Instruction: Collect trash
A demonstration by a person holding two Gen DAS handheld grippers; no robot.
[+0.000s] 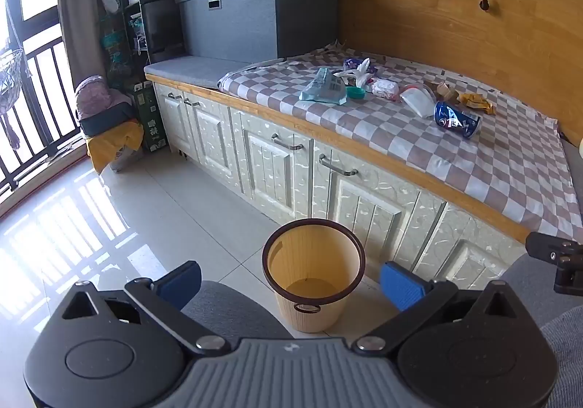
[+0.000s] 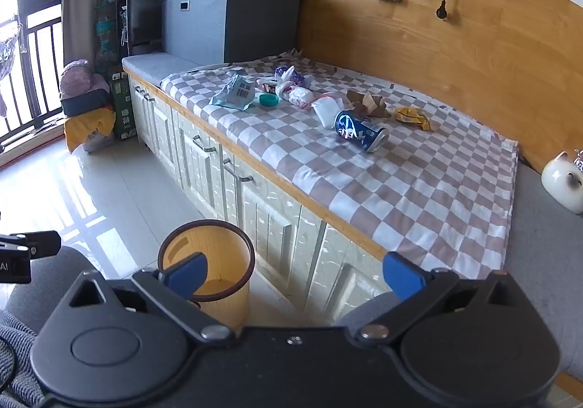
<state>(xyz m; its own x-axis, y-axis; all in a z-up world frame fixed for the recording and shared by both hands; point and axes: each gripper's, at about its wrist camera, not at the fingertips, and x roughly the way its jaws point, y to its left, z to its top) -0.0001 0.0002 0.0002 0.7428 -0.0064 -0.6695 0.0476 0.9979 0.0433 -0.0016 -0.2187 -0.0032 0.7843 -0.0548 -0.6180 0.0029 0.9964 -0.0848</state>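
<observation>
step: nothing picked yet, i judge this the approach to the first piece of trash
left tongs: spread wide, nothing between them, hanging above the bin
right tongs: spread wide too, nothing held, aimed at the cabinet front below the surface
how to do it well: probably go for the can first since it lies nearest the front edge and apart from the rest; close across its round body, not end to end, so it does not roll off
next: thin wrappers likely need a low flat pinch against the cloth; avoid catching the cloth itself
bin: tan, dark rim, on the floor just in front of the cabinets, looks unfilled
trash place: all on the checked cloth, toward the back wall, well apart from both tongs
can look: blue, white print, on its side, looks dented
pouch: teal, crumpled, barcode showing, left end of the pile
cap: small teal disc just beside the pouch
white bag: flat, near the can
yellow wrapper: crumpled, right end
brown scraps: torn card, behind the can
risk: light bits may slip from wide tongs
</observation>
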